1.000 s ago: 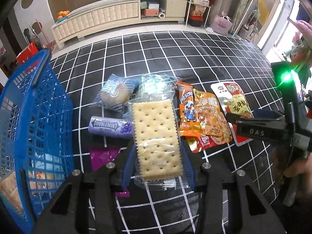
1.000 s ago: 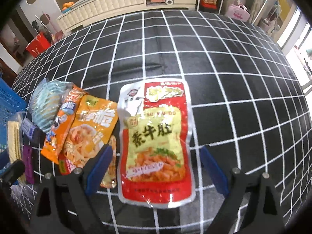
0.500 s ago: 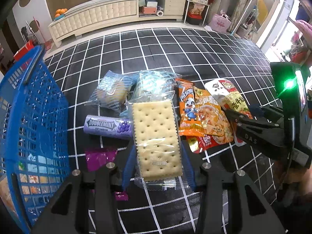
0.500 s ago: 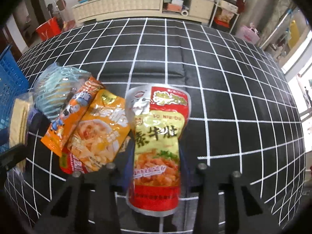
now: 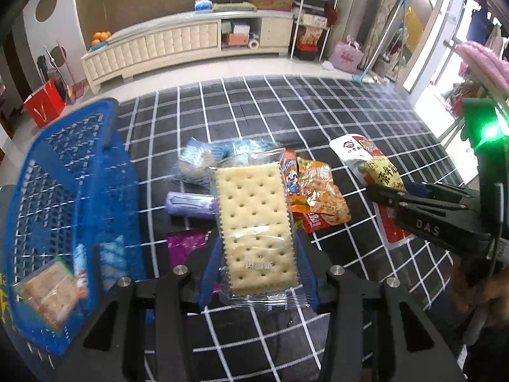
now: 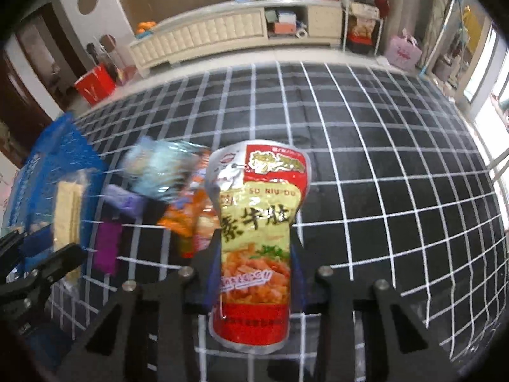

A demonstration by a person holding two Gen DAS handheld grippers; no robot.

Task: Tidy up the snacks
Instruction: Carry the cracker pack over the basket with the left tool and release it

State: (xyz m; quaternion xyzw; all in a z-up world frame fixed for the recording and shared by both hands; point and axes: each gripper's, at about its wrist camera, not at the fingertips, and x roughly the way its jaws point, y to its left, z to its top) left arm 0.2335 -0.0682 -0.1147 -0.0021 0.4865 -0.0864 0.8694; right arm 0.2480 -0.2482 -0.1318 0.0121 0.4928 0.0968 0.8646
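A clear pack of pale crackers point(image 5: 251, 210) is lifted off the cloth, with my left gripper point(image 5: 257, 248) shut on its lower sides. A red and yellow snack pouch point(image 6: 257, 210) hangs upright above the cloth; my right gripper point(image 6: 254, 270) is shut on it and its waist is pinched between the blue pads. In the left wrist view the same pouch point(image 5: 378, 165) and right gripper point(image 5: 397, 197) show at the right. A blue mesh basket point(image 5: 63, 191) stands at the left with a few packs inside.
On the black grid cloth point(image 5: 286, 117) lie two orange packs point(image 5: 315, 194), a purple gum tube point(image 5: 191, 203), a purple wrapper point(image 5: 184, 245) and clear blue-printed bags point(image 5: 197, 162). A low cream cabinet point(image 5: 178, 44) runs along the far wall.
The right gripper closed on the red and yellow pouch and raised it off the cloth. The left gripper rose with the cracker pack; the basket now looms larger at the left.
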